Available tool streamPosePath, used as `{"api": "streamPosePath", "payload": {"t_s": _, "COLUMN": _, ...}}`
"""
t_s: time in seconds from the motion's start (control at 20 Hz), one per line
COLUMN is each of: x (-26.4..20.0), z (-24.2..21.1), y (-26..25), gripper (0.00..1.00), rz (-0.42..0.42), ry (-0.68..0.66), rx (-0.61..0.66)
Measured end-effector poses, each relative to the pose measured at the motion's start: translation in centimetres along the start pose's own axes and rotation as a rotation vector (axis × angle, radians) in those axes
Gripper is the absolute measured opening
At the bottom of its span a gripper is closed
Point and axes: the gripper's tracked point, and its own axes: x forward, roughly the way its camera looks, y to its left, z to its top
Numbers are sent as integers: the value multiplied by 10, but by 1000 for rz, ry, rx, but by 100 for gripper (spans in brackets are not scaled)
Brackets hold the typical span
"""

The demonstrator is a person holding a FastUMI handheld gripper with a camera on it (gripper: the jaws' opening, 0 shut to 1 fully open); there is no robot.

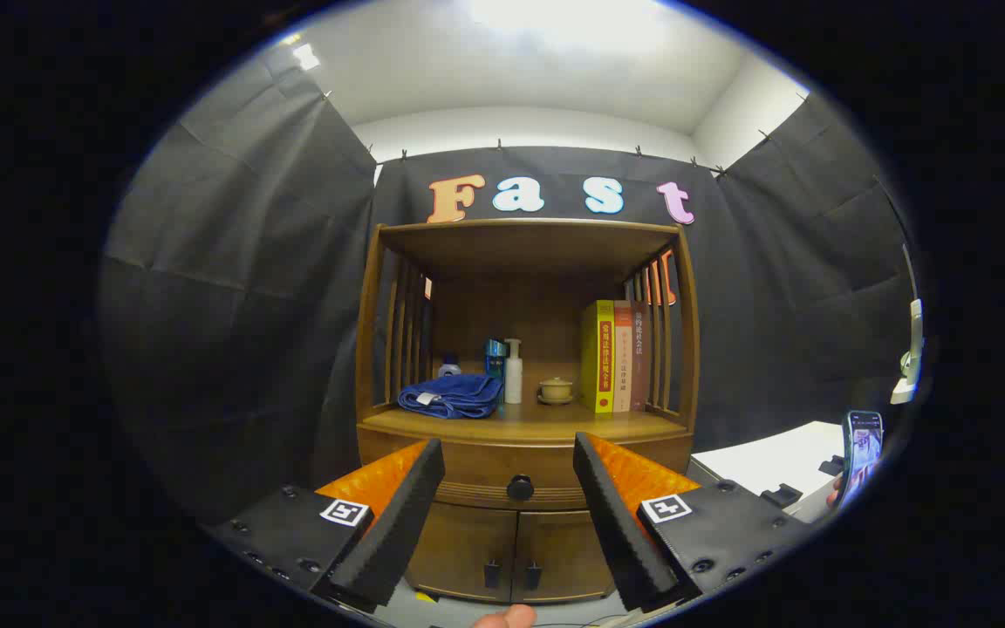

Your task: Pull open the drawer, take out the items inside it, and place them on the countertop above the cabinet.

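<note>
Black cloth walls close in behind a wooden cabinet (524, 410) dead ahead of your claw (509, 475), which hangs released and empty. Its drawer (502, 471) sits shut between the fingers, the round knob (520, 487) centred. You're at the approach step, I'd say: move in, clench on that knob, pull. Above, the bench (524, 423) carries books (614, 356), a folded towel (452, 395), a pump bottle (513, 371), a lidded pot (556, 389).

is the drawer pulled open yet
No, the drawer sits flush in the cabinet, and the open gripper is short of its knob.
</note>
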Motion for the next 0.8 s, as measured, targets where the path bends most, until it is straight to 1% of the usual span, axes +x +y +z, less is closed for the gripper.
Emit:
{"api": "streamPosePath", "payload": {"t_s": 0.2, "x": -1, "z": -8, "y": -14, "gripper": 98, "rz": -36, "ry": 11, "rx": 25}}
{"api": "streamPosePath", "payload": {"t_s": 0.4, "x": 1, "z": -2, "y": -10, "gripper": 97, "rz": -25, "ry": 8, "rx": -20}}
{"api": "streamPosePath", "payload": {"t_s": 0.8, "x": 3, "z": 5, "y": 7, "gripper": 98, "rz": -6, "ry": 14, "rx": -42}}
